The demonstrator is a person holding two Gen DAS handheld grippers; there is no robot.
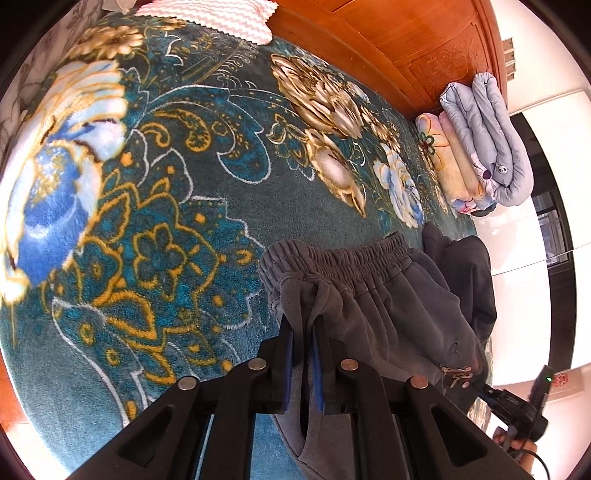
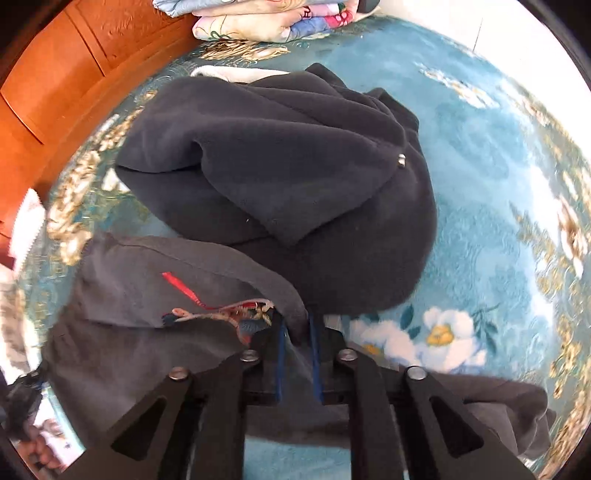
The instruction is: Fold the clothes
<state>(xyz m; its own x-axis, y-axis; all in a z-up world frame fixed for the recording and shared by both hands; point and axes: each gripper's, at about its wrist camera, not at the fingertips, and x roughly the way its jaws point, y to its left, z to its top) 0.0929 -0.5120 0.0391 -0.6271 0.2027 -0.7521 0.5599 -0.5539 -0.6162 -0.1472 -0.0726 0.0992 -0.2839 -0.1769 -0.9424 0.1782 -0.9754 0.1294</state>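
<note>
Grey sweatpants with an elastic waistband lie on a teal flowered blanket. My left gripper is shut on a fold of the grey fabric near the waistband. My right gripper is shut on another edge of the same grey sweatpants, beside an embroidered patch with a red ribbon. The right gripper also shows at the lower right of the left wrist view. A dark fleece garment lies bunched just beyond the sweatpants.
Folded quilts are stacked at the far edge of the bed against an orange wooden headboard. A pink and white zigzag cloth lies at the far left. The dark fleece garment also borders the sweatpants.
</note>
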